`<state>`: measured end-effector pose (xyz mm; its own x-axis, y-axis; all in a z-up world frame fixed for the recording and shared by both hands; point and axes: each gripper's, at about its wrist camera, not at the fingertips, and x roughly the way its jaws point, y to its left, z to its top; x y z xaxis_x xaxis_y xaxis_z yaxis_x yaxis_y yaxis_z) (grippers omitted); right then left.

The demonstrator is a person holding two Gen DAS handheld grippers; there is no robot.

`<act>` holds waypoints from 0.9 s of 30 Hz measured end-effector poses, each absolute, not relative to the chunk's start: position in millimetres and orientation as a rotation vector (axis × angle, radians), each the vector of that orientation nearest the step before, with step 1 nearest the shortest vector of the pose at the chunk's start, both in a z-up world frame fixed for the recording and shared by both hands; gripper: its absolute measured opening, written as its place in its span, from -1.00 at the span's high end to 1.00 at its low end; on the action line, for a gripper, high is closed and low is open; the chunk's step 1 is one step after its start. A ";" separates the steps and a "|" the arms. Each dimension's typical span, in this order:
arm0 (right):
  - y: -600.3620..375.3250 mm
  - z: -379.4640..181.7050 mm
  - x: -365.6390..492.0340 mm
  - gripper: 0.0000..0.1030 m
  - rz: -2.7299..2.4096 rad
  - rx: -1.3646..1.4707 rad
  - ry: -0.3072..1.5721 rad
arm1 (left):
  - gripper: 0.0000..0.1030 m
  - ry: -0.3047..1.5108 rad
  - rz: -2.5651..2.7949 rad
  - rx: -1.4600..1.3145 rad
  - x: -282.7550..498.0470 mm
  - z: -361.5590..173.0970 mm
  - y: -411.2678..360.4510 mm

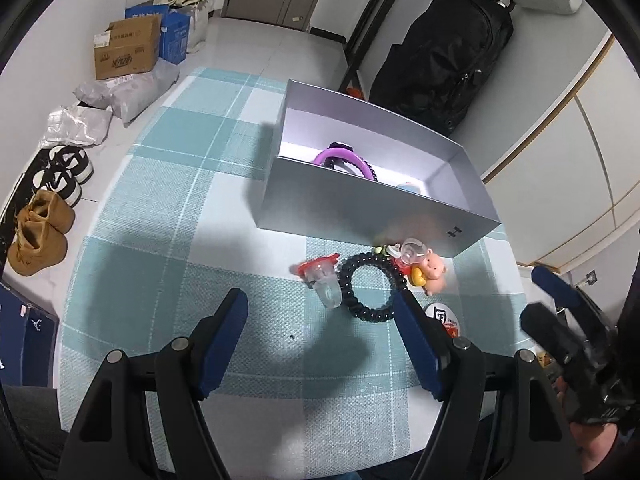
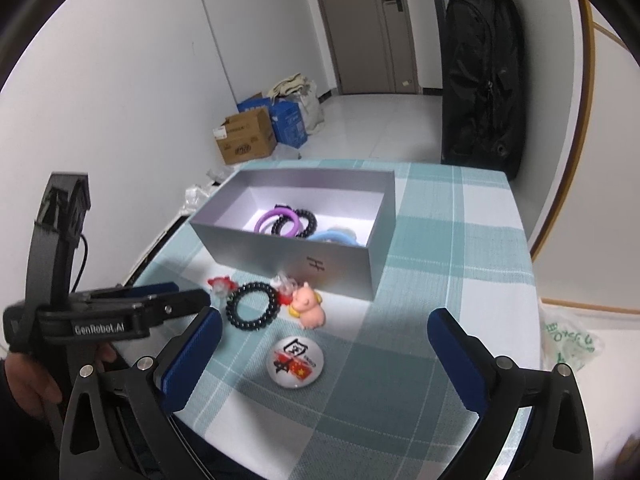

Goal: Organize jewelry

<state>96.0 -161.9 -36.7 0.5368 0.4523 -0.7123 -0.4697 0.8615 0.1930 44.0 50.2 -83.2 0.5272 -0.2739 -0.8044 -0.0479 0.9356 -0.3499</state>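
A grey box [image 2: 320,264] stands open on a table with a checked cloth [image 2: 460,248]. Inside it lie a purple ring [image 2: 267,216], a black coil [image 2: 308,222] and a blue band [image 2: 336,237].

In front of the box, on the cloth, a black bead bracelet [image 1: 370,286] lies flat. A red clip [image 1: 316,270] with a clear part is just beside it on one side, and a pink pig [image 1: 432,274] with a small clear charm on the other side. A round badge [image 2: 295,362] lies nearer to the camera, apart from the pig.

The left gripper [image 1: 320,308] hangs above the cloth with its jaws apart and nothing between them; in its own view one blue finger covers the edge of the bracelet. The right gripper [image 2: 324,322] also stands wide apart and empty, above the badge. A hand [image 2: 28,380] holds the left gripper.
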 end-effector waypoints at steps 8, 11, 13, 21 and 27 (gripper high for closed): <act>-160.1 -41.8 95.8 -1.00 0.539 -0.049 0.856 | -0.33 1.015 -0.136 -0.393 55.3 -93.8 54.3; -160.2 -42.7 95.4 -1.00 0.538 -0.053 0.857 | -0.06 1.014 -0.153 -0.402 57.4 -93.7 54.3; -159.5 -42.7 95.6 -1.00 0.537 -0.056 0.856 | -0.03 1.015 -0.159 -0.404 58.9 -93.8 54.0; -159.5 -43.4 94.8 -1.00 0.527 -0.063 0.857 | 0.42 1.040 -0.146 -0.395 67.1 -95.5 54.1; -160.8 -44.8 95.9 -1.00 0.517 -0.063 0.862 | 0.66 1.059 -0.155 -0.391 67.5 -97.9 52.5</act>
<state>95.9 -160.8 -44.8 0.5359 0.4092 -0.7385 -0.4588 0.8754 0.1521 67.5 52.5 -97.9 0.4864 -0.3090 -0.8173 -0.0624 0.9207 -0.3852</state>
